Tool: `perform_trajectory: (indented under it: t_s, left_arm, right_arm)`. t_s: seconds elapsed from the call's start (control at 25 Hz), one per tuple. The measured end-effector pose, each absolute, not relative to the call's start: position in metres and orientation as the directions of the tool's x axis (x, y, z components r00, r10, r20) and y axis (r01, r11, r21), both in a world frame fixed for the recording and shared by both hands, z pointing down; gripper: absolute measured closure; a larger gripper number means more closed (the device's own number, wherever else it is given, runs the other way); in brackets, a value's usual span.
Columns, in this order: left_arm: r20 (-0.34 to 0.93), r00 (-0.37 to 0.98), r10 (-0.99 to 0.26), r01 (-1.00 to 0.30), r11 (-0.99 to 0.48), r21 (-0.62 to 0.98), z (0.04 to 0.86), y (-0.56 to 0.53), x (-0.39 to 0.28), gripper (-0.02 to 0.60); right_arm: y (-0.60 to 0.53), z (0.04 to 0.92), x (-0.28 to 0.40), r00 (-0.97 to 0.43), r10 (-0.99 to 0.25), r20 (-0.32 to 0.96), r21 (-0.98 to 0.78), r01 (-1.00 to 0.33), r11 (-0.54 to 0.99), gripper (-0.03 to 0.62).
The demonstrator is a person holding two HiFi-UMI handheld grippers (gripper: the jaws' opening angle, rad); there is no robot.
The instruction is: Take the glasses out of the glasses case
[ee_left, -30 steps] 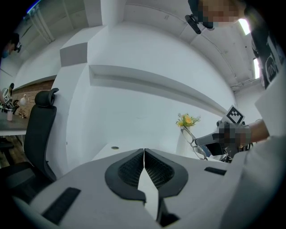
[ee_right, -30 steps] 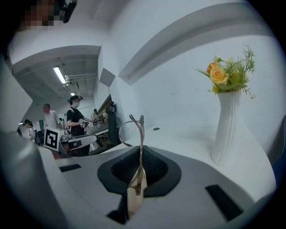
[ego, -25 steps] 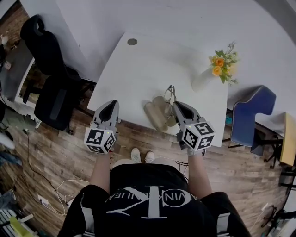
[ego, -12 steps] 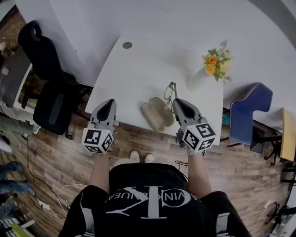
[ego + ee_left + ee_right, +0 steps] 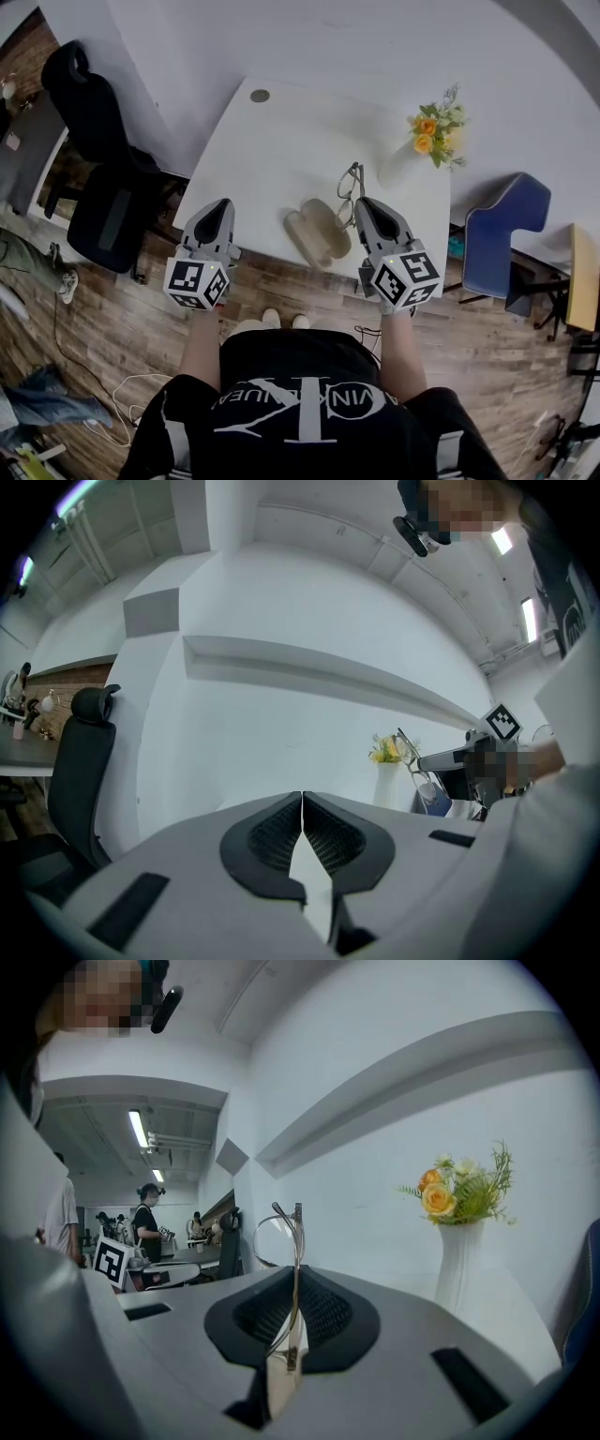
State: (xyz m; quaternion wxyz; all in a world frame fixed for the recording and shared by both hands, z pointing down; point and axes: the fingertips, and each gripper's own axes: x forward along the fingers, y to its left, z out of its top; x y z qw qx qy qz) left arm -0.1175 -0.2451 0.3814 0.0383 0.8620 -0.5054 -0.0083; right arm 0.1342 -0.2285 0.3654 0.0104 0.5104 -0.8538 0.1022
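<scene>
The beige glasses case (image 5: 317, 233) lies open on the white table (image 5: 281, 141) near its front edge. My right gripper (image 5: 363, 202) is shut on the glasses (image 5: 349, 184), which it holds up in the air just right of the case. In the right gripper view the thin frame (image 5: 281, 1232) stands upright between the closed pads, a lens showing above them. My left gripper (image 5: 218, 210) hovers at the table's front left edge, shut with nothing in it; its pads (image 5: 302, 832) meet in the left gripper view.
A white vase with yellow flowers (image 5: 424, 142) stands at the table's back right. A black office chair (image 5: 98, 150) is left of the table, a blue chair (image 5: 502, 234) right of it. Other people stand far off in the room (image 5: 148, 1213).
The right gripper has lifted the glasses a little higher and clear of the case. The left gripper has stayed where it was.
</scene>
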Motion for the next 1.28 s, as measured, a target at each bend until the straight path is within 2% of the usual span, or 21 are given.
perform_trajectory:
  t_s: [1.28]
  left_arm:
    - [0.031,0.476,-0.879,-0.878,-0.473,0.073,0.381,-0.245,-0.119,0.561]
  right_arm:
    - [-0.228,0.363,0.146,-0.454,-0.886,0.094,-0.179,-0.883,0.434,0.560]
